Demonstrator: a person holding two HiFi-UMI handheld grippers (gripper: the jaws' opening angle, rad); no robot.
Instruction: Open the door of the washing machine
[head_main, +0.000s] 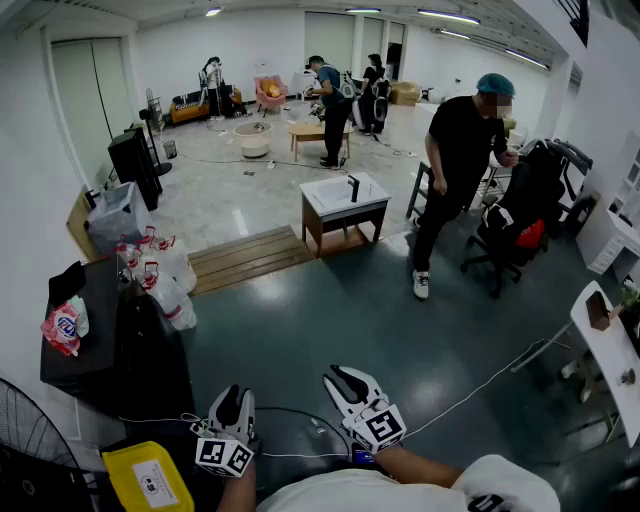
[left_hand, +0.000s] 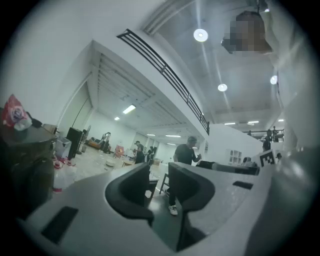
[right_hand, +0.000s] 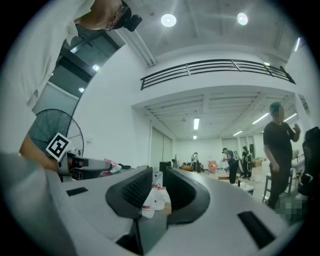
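I cannot make out a washing machine or its door in any view. My left gripper (head_main: 232, 405) is low in the head view, held level over the dark floor. Its jaws stand apart with nothing between them. The left gripper view looks past the left gripper (left_hand: 159, 187) into the room. My right gripper (head_main: 345, 385) sits just right of it, also level, jaws apart and empty. In the right gripper view the right gripper (right_hand: 159, 192) frames distant water bottles (right_hand: 152, 197). A tall black cabinet (head_main: 150, 350) stands close by on the left.
A person in black (head_main: 455, 170) walks ahead beside an office chair (head_main: 515, 225). A white sink stand (head_main: 343, 205) and a wooden pallet (head_main: 245, 258) lie mid-room. Water bottles (head_main: 165, 285), a fan (head_main: 30, 450), a yellow box (head_main: 150, 478) and a white table (head_main: 610, 350) flank me.
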